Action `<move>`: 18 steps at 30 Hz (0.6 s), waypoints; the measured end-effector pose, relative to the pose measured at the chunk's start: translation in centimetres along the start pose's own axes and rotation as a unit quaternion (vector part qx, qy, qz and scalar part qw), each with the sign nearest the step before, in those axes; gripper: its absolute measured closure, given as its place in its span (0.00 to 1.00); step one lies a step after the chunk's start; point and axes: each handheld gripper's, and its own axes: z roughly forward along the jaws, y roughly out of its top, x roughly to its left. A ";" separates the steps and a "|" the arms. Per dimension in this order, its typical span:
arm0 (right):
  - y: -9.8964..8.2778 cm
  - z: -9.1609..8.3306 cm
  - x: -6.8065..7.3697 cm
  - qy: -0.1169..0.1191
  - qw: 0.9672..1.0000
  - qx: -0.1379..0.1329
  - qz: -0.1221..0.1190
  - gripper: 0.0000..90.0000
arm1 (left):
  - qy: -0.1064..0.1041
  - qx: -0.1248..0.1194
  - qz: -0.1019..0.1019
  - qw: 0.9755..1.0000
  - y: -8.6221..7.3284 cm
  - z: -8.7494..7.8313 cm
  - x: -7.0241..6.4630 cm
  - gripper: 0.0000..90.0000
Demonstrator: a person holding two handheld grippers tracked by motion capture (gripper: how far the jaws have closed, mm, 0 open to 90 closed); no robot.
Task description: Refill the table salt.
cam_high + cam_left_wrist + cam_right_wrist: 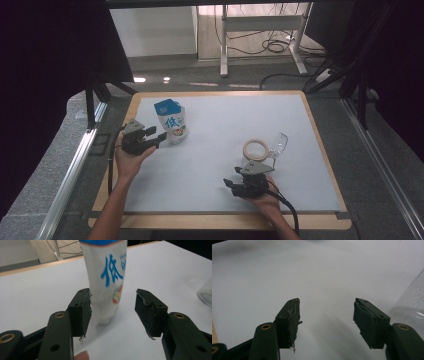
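A white pouch-like carton with a blue top and blue print stands at the mat's back left. In the left gripper view the carton rises just beyond and between the jaws. My left gripper is open: one pad sits close beside the carton's edge, the other stands well apart from it. My right gripper is open over bare mat near the front edge, with nothing between its pads.
A beige tape ring and a clear plastic cup lie just beyond the right gripper; the cup shows at that view's right edge. The white mat covers a wooden board. Floor cables and a desk frame lie beyond the table.
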 end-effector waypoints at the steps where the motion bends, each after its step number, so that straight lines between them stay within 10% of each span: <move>1: 0.0 0.0 0.0 0.000 1.000 0.002 0.000 0.43 | 0.000 -0.002 -0.001 1.000 0.4 0.3 0.2 0.51; 18: -0.2 -0.2 0.0 -0.003 1.000 0.000 -0.002 0.42 | -0.040 -0.019 -0.041 0.998 3.4 3.5 3.0 0.67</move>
